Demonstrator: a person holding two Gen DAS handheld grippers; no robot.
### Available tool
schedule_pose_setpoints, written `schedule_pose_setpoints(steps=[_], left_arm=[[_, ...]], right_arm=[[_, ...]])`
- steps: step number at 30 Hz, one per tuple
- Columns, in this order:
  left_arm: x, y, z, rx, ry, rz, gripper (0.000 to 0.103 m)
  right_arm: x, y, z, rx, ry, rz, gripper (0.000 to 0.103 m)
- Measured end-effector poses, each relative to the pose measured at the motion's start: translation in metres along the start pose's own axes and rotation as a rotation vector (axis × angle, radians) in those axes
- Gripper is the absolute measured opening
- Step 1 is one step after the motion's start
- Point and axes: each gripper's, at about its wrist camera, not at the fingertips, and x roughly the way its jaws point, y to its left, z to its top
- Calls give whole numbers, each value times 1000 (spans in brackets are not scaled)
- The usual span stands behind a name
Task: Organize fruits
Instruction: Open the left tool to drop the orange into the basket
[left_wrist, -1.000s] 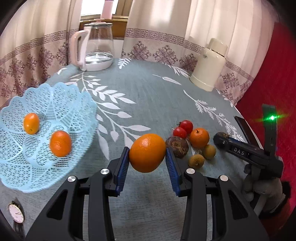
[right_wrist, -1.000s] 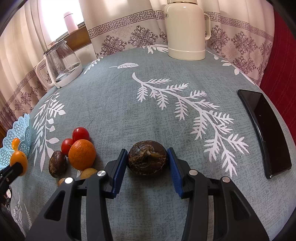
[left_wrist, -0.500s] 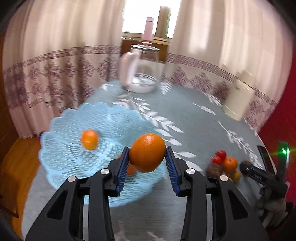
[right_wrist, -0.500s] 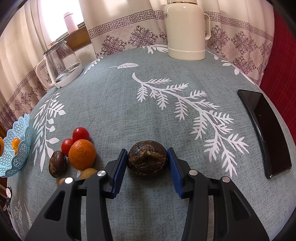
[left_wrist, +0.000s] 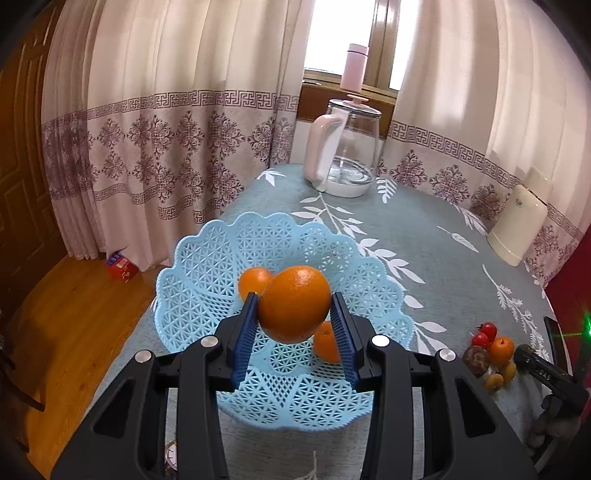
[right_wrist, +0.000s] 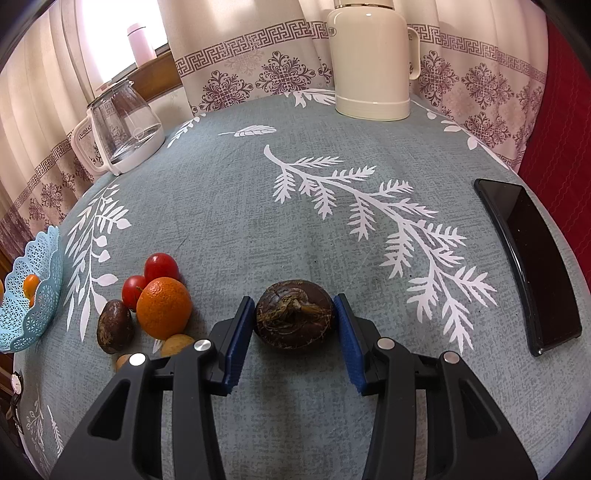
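My left gripper (left_wrist: 294, 295) is shut on a large orange (left_wrist: 295, 314), held in the air over the light-blue lattice basket (left_wrist: 192, 280). Two small oranges (left_wrist: 254, 281) (left_wrist: 327, 349) lie in the basket. Near the table's right edge is a fruit pile (left_wrist: 495, 349). My right gripper (right_wrist: 293, 298) is shut on a dark brown fruit (right_wrist: 295, 321) that rests on the grey tablecloth. To its left lie an orange (right_wrist: 164, 308), two red tomatoes (right_wrist: 160, 265), another brown fruit (right_wrist: 114, 326) and small yellowish fruits (right_wrist: 177, 345). The basket (right_wrist: 55, 254) shows at the far left.
A glass kettle (left_wrist: 343, 147) stands at the table's far side and a cream thermos (right_wrist: 369, 59) at the back right. A black phone (right_wrist: 528, 258) lies near the right edge. The basket sits close to the table's left edge, above a wooden floor (left_wrist: 66, 321).
My left gripper has carried the large orange from beside the fruit pile leftward to above the basket. The right gripper and its brown fruit have not moved.
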Motion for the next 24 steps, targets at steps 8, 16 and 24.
schedule_pose_setpoints(steps=[8, 16, 24], left_arm=[[11, 6, 0, -31, 28, 25, 47], [3, 16, 3, -68, -6, 55, 70], [-2, 19, 5, -84, -26, 58, 77]], right_arm=[[0, 0, 0, 0, 0, -1, 45], [0, 0, 0, -2, 0, -3, 45], [-1, -1, 0, 1, -5, -2, 44]])
